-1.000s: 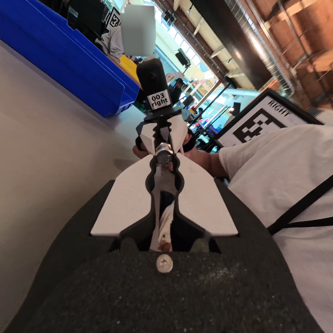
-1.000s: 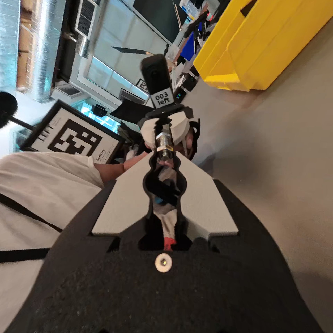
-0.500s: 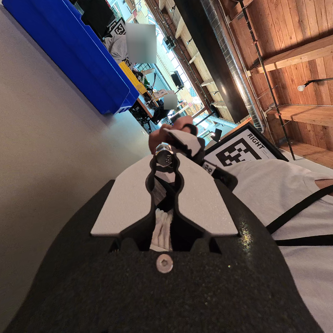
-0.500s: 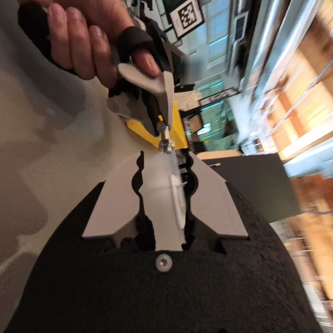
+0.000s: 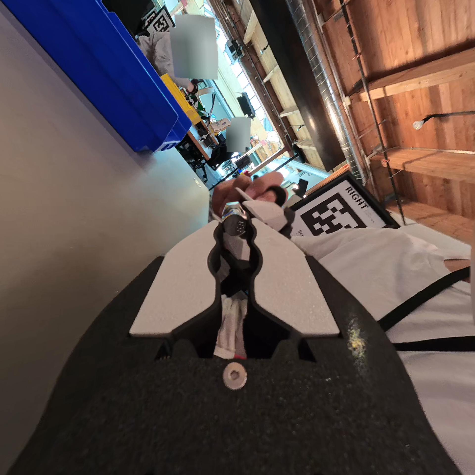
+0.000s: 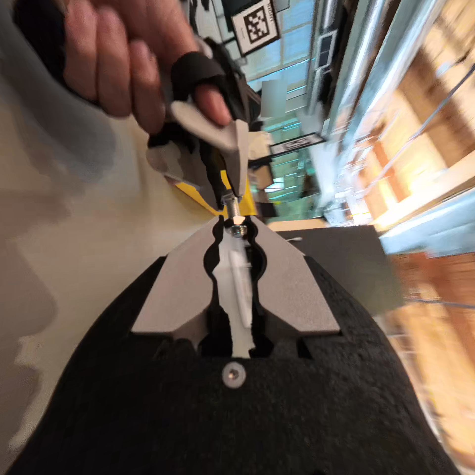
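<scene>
My left gripper point(image 5: 235, 224) is shut on the hex head of a silver bolt point(image 5: 236, 229) and holds it in the air above a grey table point(image 5: 64, 218). My right gripper point(image 6: 235, 224) meets it tip to tip and is shut on a silver nut point(image 6: 237, 230) at the end of the bolt's threaded shank point(image 6: 232, 208). In the right wrist view the left gripper point(image 6: 230, 198) comes down from above, held by a hand point(image 6: 128, 64). In the left wrist view the right gripper point(image 5: 264, 212) and its hand sit just beyond the bolt.
A blue bin point(image 5: 102, 77) stands on the table at the far left. A yellow bin point(image 6: 192, 191) shows behind the left gripper. A framed black-and-white marker board point(image 5: 334, 216) and the person's white shirt point(image 5: 385, 282) are close on the right.
The right gripper opened, turned about the bolt's axis and has shut again on the nut. The left gripper stayed shut on the bolt head and tilted slightly.
</scene>
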The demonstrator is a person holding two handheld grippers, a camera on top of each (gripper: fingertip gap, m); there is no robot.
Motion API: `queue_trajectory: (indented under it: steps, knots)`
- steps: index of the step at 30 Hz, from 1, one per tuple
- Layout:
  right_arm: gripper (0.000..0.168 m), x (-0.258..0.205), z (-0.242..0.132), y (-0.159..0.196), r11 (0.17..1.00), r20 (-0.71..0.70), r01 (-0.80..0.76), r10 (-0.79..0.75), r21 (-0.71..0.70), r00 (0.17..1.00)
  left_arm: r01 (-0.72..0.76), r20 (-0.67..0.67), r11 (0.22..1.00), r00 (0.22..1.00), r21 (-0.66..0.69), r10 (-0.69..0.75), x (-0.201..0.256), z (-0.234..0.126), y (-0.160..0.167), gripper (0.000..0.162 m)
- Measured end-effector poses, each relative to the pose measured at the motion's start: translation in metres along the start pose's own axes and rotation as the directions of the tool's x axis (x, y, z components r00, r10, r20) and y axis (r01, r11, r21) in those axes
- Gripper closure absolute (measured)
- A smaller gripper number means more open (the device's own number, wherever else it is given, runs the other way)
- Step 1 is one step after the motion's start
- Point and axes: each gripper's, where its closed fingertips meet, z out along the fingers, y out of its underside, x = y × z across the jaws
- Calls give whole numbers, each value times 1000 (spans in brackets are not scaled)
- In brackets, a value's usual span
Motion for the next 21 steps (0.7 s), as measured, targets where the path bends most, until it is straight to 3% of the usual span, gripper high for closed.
queue_trajectory:
  steps: [2, 3, 5, 7, 9, 11, 13, 15, 16, 18, 20, 21]
  knots:
    - [151, -1, -1, -2, 951, 134, -309, 304, 21, 943, -29, 6, 999, 1000, -16, 29, 1, 0, 1, 145]
    - [151, 0, -2, -3, 885, 206, -466, 453, 17, 867, -39, 2, 999, 999, -19, 39, 2, 1, 1, 146]
    - [151, 2, -4, -4, 671, 356, -740, 703, -46, 616, -56, -5, 998, 998, -32, 56, 4, 2, 3, 145]
    - [151, 2, -6, -4, 396, 466, -905, 837, -155, 286, -79, -4, 996, 997, -45, 78, 6, 3, 4, 145]
    - [152, 4, -8, -4, 122, 524, -951, 851, -283, -47, -105, -4, 993, 995, -58, 105, 7, 6, 6, 145]
    - [152, 6, -10, -4, -109, 539, -917, 780, -383, -318, -136, -2, 989, 991, -59, 136, 10, 8, 7, 145]
    - [152, 4, -10, -3, -290, 503, -827, 682, -481, -531, -168, 21, 983, 985, -68, 170, 8, 8, 7, 145]
    - [152, 0, -9, -3, -420, 452, -716, 570, -557, -686, -186, 36, 980, 981, -77, 189, 7, 7, 7, 145]
    - [152, 1, -9, -4, -458, 443, -674, 518, -579, -732, -189, 34, 979, 981, -73, 191, 8, 6, 6, 145]
    - [150, 6, -10, -4, -471, 466, -684, 504, -557, -727, -182, 26, 982, 983, -49, 184, 10, 6, 3, 145]
    - [138, 7, -9, -2, -350, 509, -807, 639, -475, -577, -157, 27, 987, 987, -23, 158, 9, 2, -1, 145]
    - [133, 4, -7, 1, -228, 509, -879, 742, -418, -435, -140, 33, 990, 990, -8, 140, 6, 0, -4, 145]
